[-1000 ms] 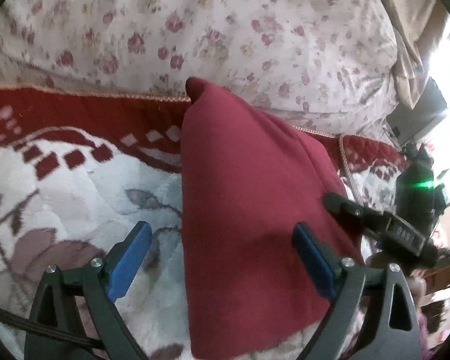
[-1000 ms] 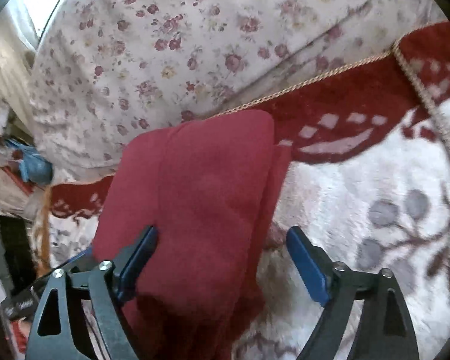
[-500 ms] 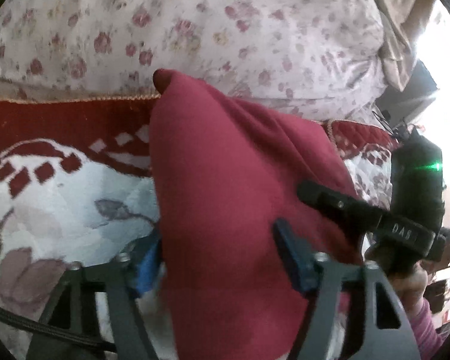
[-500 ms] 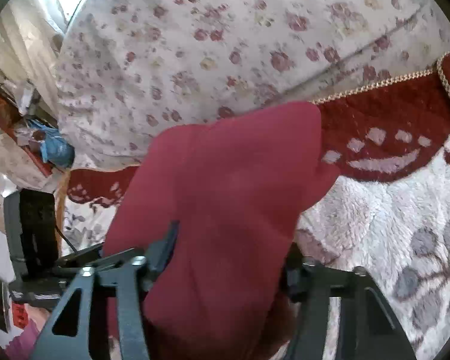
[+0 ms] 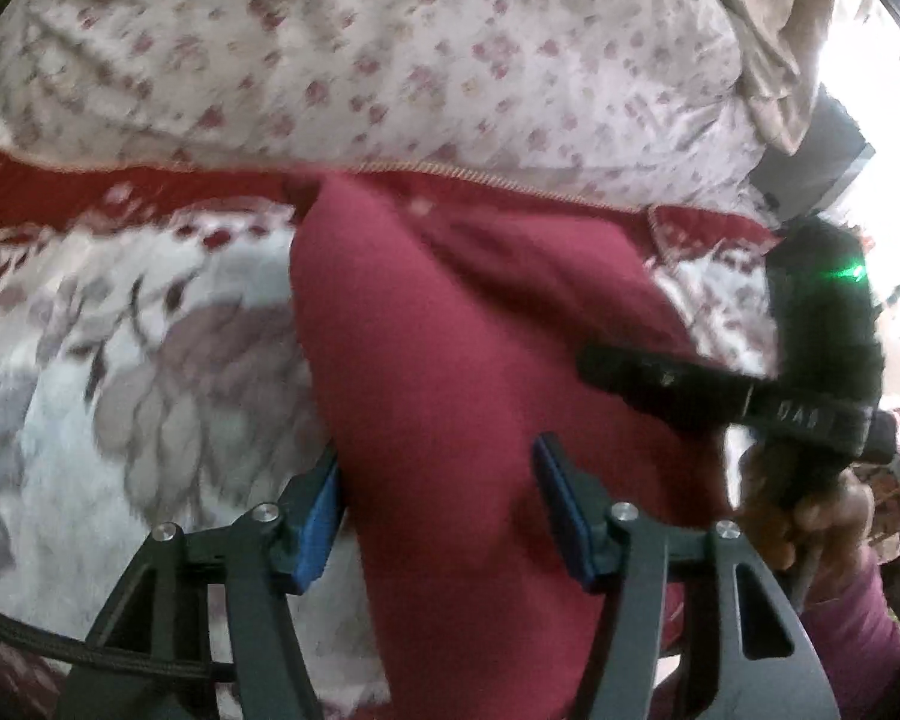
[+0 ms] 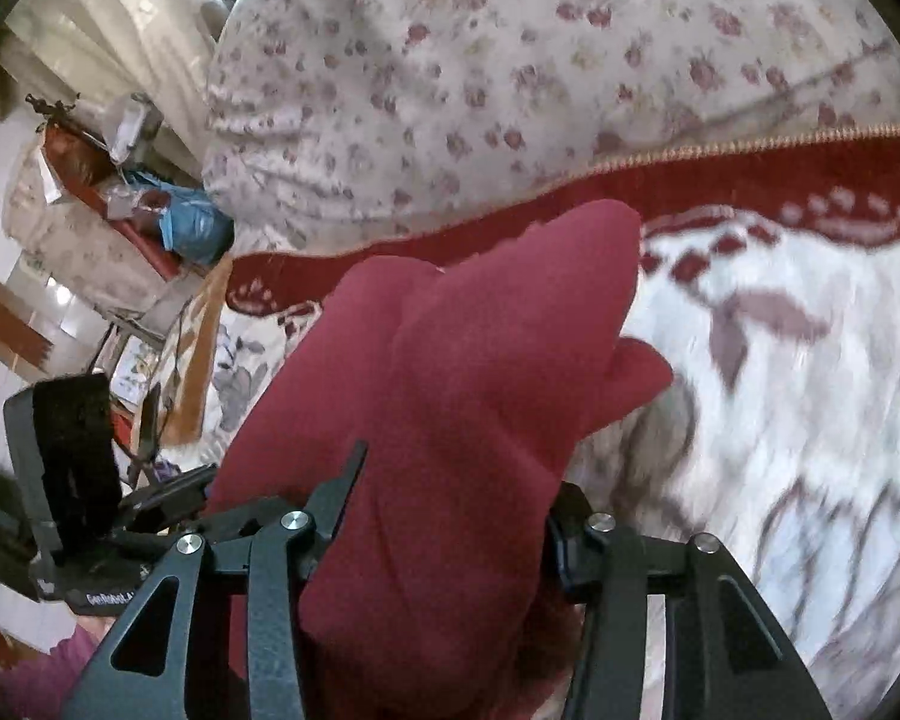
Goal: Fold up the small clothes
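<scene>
Clearly both tools have hold of the same maroon cloth (image 5: 474,372), which lies bunched on a plush blanket (image 5: 90,396) spread over a bed. Seen from the left wrist, the left hand-held gripper (image 5: 444,510) is clenched on the near part of the cloth: its blue pads (image 5: 321,510) press against the fabric from both sides, and the cloth rises between them in a thick fold that runs toward the far side. To the right in that view stands the right hand-held gripper (image 5: 642,372), with one black finger laid against the right edge of the cloth; a hand (image 5: 810,516) in a purple sleeve (image 5: 852,630) grips its handle, and a green light (image 5: 852,270) glows on its body. From the right wrist the cloth (image 6: 450,396) fills the gap between the two black fingers (image 6: 330,504) of the right hand-held gripper (image 6: 450,510), which grasps it too; the fabric bulges up over them and ends in a rounded far corner, with a smaller lobe just right of it. The left tool's dark body (image 6: 72,450) shows at the near left of that view. Beyond the cloth the blanket has a red border (image 6: 750,180) with a gold cord edge, and past that lies a pale flowered pillow (image 6: 510,60). Much of the blanket looks smeared with blur.
</scene>
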Action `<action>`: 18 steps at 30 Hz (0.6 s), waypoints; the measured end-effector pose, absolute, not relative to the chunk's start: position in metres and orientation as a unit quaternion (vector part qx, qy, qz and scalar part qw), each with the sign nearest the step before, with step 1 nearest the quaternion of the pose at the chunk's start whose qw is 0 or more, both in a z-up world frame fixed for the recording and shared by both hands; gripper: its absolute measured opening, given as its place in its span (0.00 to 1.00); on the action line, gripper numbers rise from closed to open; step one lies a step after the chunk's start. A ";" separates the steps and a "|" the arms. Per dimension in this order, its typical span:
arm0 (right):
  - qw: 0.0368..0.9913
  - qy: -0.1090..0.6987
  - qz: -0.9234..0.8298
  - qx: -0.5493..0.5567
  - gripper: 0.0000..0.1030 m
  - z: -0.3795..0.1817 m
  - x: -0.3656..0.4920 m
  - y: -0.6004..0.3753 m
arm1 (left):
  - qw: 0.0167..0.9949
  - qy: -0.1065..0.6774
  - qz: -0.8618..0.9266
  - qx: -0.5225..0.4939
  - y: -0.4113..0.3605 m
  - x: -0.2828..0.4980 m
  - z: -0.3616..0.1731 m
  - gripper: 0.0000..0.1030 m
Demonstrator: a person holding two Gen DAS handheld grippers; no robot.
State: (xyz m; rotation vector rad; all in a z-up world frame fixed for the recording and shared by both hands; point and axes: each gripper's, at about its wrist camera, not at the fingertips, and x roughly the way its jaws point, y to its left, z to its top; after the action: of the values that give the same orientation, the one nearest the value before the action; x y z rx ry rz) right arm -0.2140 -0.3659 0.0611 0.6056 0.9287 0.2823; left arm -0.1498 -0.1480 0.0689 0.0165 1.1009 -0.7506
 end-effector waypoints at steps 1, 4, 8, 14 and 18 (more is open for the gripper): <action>0.844 0.444 0.120 0.277 0.63 0.057 -0.218 -0.364 | 0.788 0.515 -0.338 0.010 -0.144 -0.154 0.062 0.63; 0.862 0.450 0.065 0.226 0.74 0.051 -0.232 -0.360 | 0.810 0.497 -0.312 0.017 -0.139 -0.164 0.058 0.73; 0.871 0.439 0.042 0.218 0.74 0.071 -0.254 -0.365 | 0.837 0.470 -0.278 0.037 -0.130 -0.173 0.071 0.79; 0.906 0.377 0.044 0.187 0.74 0.122 -0.279 -0.353 | 0.865 0.442 -0.231 0.057 -0.120 -0.180 0.080 0.79; 0.906 0.389 0.065 0.153 0.68 0.121 -0.267 -0.323 | 0.872 0.437 -0.213 0.064 -0.117 -0.186 0.083 0.79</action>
State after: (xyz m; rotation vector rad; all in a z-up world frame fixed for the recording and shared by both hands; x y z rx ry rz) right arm -0.2675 -0.3235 0.1207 0.3163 0.8022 0.1345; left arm -0.1858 -0.1171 0.0826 0.1344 0.9138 -0.4443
